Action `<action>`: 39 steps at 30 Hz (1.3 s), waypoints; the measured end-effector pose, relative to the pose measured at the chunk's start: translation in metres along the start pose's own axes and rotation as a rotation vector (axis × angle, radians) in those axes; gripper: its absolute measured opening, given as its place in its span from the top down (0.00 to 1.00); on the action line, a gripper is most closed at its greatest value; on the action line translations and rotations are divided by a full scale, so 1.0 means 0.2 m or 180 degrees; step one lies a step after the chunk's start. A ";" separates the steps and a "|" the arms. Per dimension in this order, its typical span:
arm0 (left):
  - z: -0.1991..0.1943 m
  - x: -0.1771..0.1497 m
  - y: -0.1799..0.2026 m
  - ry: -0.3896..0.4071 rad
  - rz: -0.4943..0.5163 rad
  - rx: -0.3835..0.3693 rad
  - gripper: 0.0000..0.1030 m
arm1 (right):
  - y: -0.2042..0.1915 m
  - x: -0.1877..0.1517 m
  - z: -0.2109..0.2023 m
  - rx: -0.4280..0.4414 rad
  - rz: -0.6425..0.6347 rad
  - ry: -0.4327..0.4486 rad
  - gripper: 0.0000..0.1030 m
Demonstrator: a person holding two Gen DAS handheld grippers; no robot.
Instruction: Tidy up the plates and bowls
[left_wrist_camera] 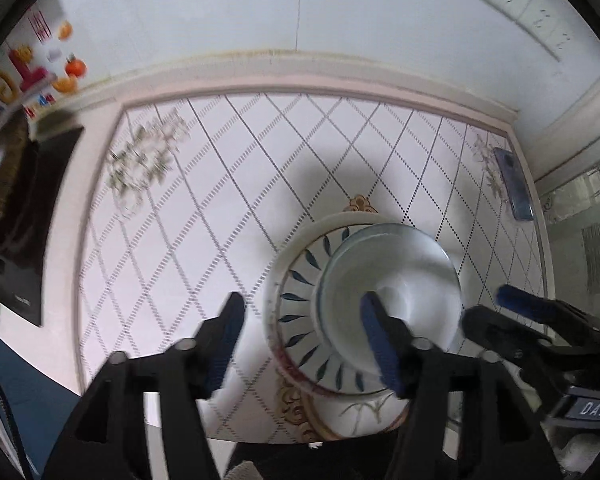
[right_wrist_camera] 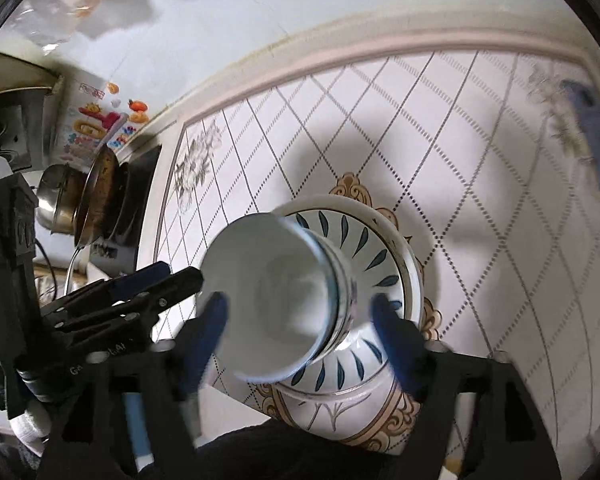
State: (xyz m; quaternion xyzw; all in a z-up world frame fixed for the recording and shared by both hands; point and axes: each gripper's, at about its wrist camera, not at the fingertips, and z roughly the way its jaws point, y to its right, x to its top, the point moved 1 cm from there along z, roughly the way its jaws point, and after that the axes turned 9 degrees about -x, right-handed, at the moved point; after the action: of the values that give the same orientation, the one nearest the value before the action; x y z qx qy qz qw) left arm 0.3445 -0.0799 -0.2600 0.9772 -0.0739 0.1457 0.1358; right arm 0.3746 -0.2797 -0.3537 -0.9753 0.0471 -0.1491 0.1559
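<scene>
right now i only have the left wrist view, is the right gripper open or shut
Observer: Open. In the right wrist view the right gripper has its fingers spread, one on each side of the white bowl.
Operator: is that one bowl or a stack
Observer: Its side shows several rim lines, so it is probably a nested stack, sitting on the leaf-pattern plate.
Operator: my far left is all blur, whats over there
Observer: A steel pot stands right beside a brown-stained pan.
</scene>
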 end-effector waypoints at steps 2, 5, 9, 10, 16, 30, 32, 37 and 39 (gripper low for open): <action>-0.08 -0.04 0.00 0.0126 0.0114 0.0020 0.24 | -0.03 -0.07 -0.09 -0.0155 0.0066 0.0160 0.10; -0.18 -0.09 0.00 0.0284 0.0247 0.0097 0.09 | -0.09 -0.16 -0.20 -0.0312 0.0145 0.0367 0.09; -0.30 -0.17 -0.01 0.0489 0.0366 0.0104 0.05 | -0.17 -0.28 -0.35 -0.0601 0.0189 0.0664 0.06; -0.34 -0.19 -0.01 0.0537 0.0392 0.0093 0.04 | -0.19 -0.31 -0.39 -0.0687 0.0193 0.0741 0.06; -0.53 -0.32 0.00 0.0743 0.0464 0.0074 0.04 | -0.28 -0.49 -0.58 -0.0861 0.0226 0.1025 0.04; -1.01 -0.75 0.12 0.1440 0.0430 0.0163 0.04 | -0.40 -1.01 -1.10 -0.0892 0.0055 0.1622 0.02; -1.06 -0.84 0.14 0.1508 0.0409 0.0198 0.04 | -0.40 -1.08 -1.16 -0.0908 0.0029 0.1677 0.02; -1.14 -1.02 0.19 0.1597 0.0342 0.0245 0.04 | -0.37 -1.26 -1.29 -0.0931 -0.0028 0.1790 0.02; -1.17 -1.08 0.19 0.1638 0.0338 0.0266 0.04 | -0.37 -1.34 -1.33 -0.0949 -0.0036 0.1829 0.02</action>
State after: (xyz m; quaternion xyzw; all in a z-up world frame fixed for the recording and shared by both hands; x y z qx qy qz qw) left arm 0.0712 -0.0269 -0.1005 0.9075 -0.0820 0.3993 0.1018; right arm 0.0413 -0.2498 -0.1633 -0.9057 0.1051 -0.4106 -0.0092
